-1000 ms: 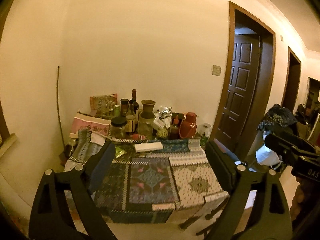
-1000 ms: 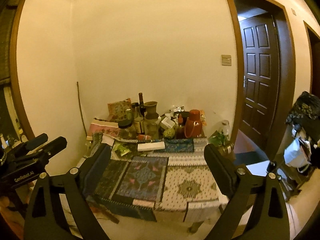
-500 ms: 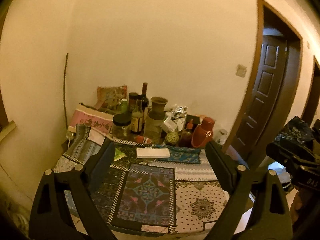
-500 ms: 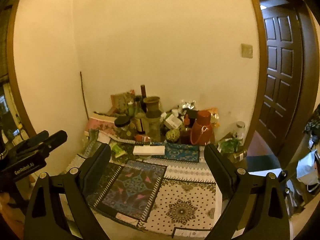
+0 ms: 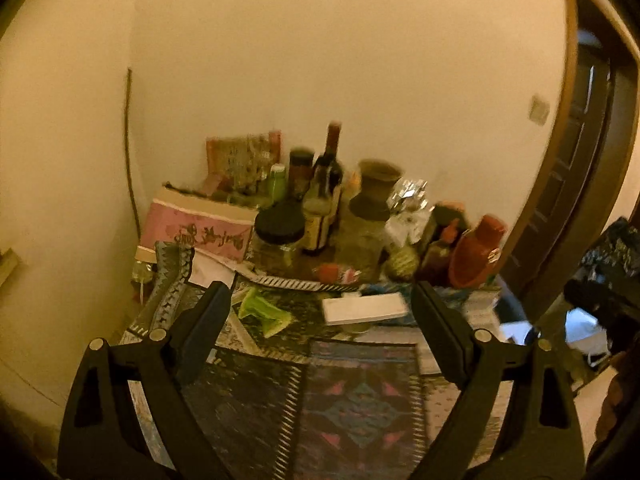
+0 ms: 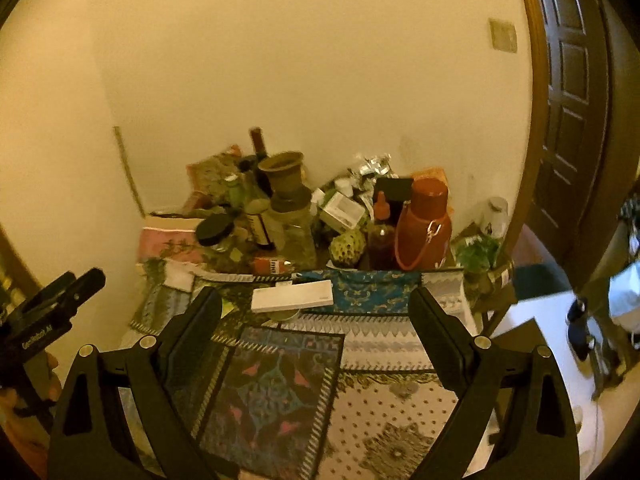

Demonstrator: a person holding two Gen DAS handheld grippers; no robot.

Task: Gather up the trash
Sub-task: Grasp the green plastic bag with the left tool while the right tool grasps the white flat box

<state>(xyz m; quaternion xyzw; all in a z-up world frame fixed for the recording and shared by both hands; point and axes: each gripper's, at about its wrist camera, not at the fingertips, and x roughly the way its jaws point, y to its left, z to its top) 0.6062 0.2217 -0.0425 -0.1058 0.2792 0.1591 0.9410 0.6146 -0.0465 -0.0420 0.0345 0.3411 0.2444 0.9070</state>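
Note:
A table under patterned cloths point(image 5: 360, 400) point(image 6: 380, 420) fills the lower half of both views. On it lie a crumpled green wrapper point(image 5: 264, 312), a flat white box point(image 5: 364, 307) point(image 6: 292, 296) and a small red packet point(image 5: 334, 272) point(image 6: 272, 266). My left gripper point(image 5: 320, 292) hangs above the near cloths, open and empty, short of the wrapper and box. My right gripper point(image 6: 314, 296) is likewise open with nothing between its fingers. In the right wrist view its left finger point(image 6: 196, 332) hides most of the green wrapper.
Bottles, a black-lidded jar point(image 5: 280, 232), a brown vase point(image 6: 286, 184), a red flask point(image 6: 424, 228), a green fruit point(image 6: 346, 246) and a pink carton point(image 5: 196, 228) crowd the table's back against the wall. A dark door point(image 6: 568, 100) stands to the right, with bags on the floor.
Both grippers have come closer to the table and tipped downward, so the tabletop looks larger. Their jaws stay as wide as before, and nothing on the table has moved.

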